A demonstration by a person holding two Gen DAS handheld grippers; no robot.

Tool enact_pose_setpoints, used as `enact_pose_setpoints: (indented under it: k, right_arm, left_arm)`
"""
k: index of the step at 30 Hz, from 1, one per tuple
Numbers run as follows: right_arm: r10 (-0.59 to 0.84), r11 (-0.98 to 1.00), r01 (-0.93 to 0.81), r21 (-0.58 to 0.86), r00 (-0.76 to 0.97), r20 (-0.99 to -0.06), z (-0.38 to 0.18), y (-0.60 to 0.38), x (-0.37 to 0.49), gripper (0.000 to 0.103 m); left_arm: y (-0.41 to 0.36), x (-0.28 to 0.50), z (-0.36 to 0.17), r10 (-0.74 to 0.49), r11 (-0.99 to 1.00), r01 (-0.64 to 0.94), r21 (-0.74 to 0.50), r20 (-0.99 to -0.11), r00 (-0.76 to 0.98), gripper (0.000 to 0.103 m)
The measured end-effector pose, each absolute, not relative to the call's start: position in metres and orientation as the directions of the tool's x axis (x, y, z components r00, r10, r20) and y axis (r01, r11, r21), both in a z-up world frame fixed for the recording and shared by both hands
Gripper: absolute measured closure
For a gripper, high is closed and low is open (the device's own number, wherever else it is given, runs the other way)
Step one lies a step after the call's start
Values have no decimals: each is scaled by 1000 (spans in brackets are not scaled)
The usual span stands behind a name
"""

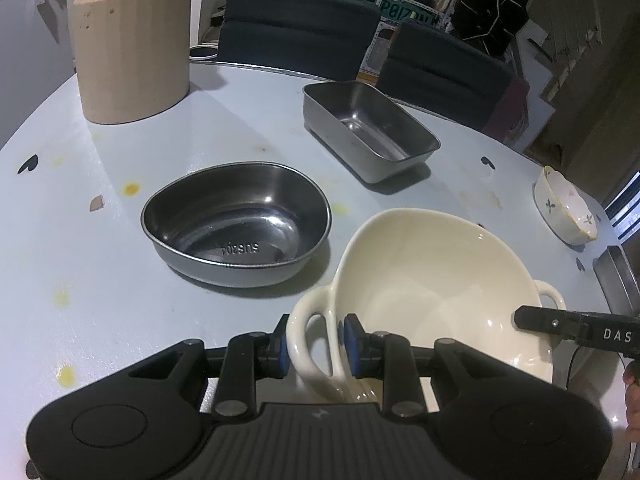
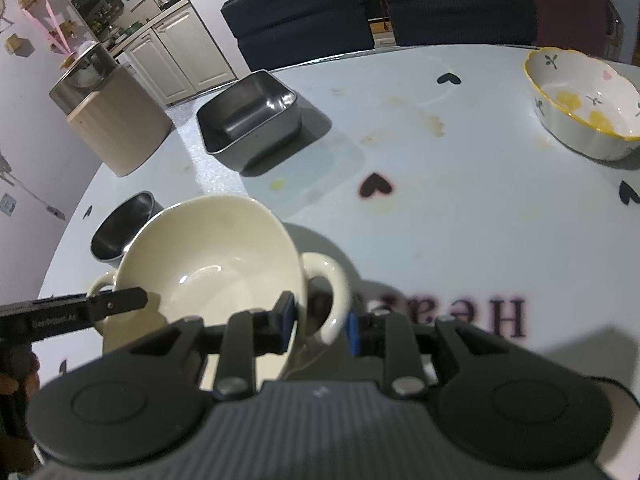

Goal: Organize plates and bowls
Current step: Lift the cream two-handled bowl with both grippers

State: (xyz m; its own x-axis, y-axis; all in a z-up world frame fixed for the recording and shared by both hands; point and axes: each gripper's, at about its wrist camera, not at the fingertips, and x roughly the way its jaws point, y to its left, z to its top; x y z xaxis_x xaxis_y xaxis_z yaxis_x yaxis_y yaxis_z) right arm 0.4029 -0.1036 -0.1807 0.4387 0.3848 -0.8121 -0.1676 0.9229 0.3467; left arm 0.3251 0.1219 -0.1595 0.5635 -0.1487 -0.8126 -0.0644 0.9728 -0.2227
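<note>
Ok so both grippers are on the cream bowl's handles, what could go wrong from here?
1. The cream bowl is held only by its two loop handles, the left gripper on one and the right gripper on the other; uneven lifting could tilt it or slip a handle.
2. The round steel bowl sits close beside it and could get knocked.
3. Ceramic dropped on the table might chip.

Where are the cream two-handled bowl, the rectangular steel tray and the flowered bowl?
cream two-handled bowl [image 1: 420, 280]: left wrist view, on its inner wall.
rectangular steel tray [image 2: 244, 114]: right wrist view, on its inside floor.
flowered bowl [image 2: 580, 96]: right wrist view, on its inside, near the yellow flowers.
</note>
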Motion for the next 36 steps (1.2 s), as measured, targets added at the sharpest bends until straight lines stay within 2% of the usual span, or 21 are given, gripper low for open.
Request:
enact_pose_setpoints:
  k: [21,36]
  right_arm:
    - [334,940,-238,246,476,-813,-174,-92,394,70]
    - [363,930,-225,290,440,-821,-179,-98,389,70]
  left_arm:
    - [114,319,-153,-100,988,-39,-148,-818,566,71]
    - [115,314,-155,-113,986,-42,-161,-833,541,72]
